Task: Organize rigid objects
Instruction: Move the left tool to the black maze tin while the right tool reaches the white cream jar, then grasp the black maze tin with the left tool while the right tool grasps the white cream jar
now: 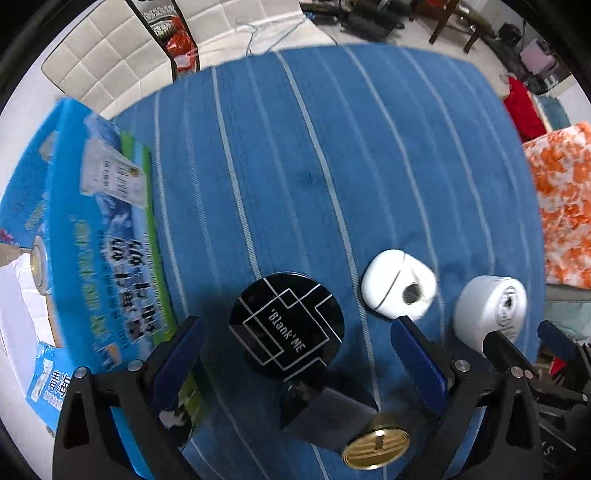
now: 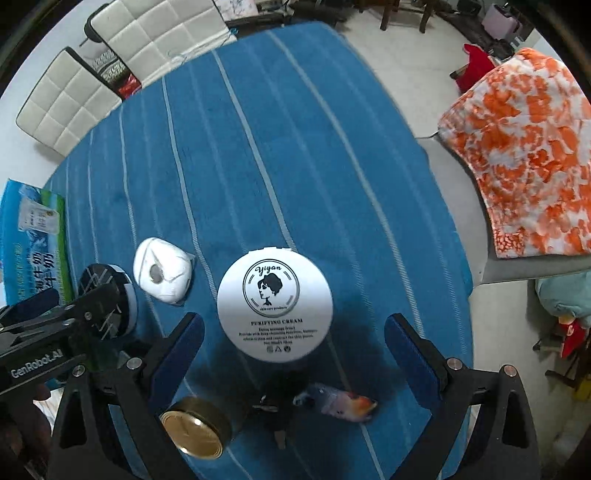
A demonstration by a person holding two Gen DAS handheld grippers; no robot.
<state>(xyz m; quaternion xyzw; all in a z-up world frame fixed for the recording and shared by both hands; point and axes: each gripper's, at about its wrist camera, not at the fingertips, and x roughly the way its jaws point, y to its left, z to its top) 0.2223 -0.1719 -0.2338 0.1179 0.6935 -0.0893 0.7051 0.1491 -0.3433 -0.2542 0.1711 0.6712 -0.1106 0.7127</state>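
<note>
This is a home, most likely a living or dining room. A table under a blue striped cloth [image 2: 258,155] stands on a pale tiled floor [image 2: 399,74]. Two cream quilted chairs [image 2: 66,107] sit at its far edge, and dark wooden chair legs [image 1: 454,26] show further back. To the right an orange-and-white blanket [image 2: 524,155] drapes over a grey sofa [image 2: 458,184], with red fabric [image 2: 476,66] lying beyond it. Household goods lie on the cloth: a cream jar [image 2: 275,304], a black compact [image 1: 286,326], a white earbud case [image 1: 399,284] and a blue milk carton box [image 1: 92,229]
</note>
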